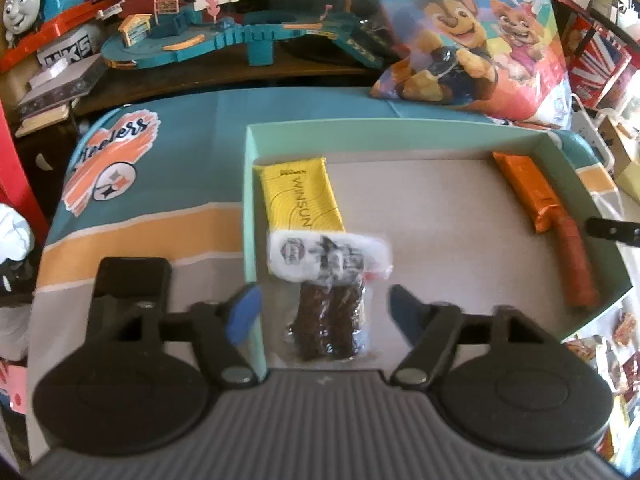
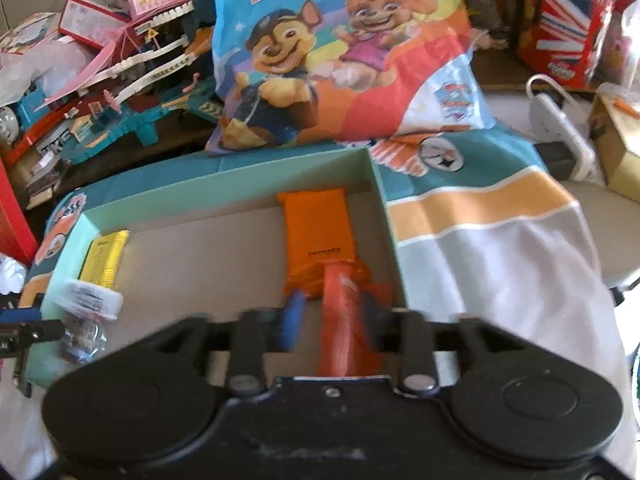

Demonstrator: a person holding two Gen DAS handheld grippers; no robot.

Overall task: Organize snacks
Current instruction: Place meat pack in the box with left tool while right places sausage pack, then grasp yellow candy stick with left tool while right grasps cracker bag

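A mint-green open box (image 1: 250, 184) lies on a teal printed cloth. Inside at its left lie a yellow WINSUN packet (image 1: 300, 196) and, in front of it, a clear bag of dark brown snack sticks with a white label (image 1: 328, 280). My left gripper (image 1: 324, 308) is open, its fingers either side of this bag. At the box's right lie an orange packet (image 2: 320, 232) and a red sausage stick (image 2: 340, 320). My right gripper (image 2: 330, 316) is open around the red stick, fingers blurred. The box also shows in the right wrist view (image 2: 384, 200).
A large cartoon-puppy snack bag (image 1: 472, 36) leans behind the box. Toy track sets (image 1: 224, 36) and boxes crowd the back left. More snack packets (image 1: 608, 352) lie at the right, outside the box. A white power strip (image 2: 560, 132) sits at the right.
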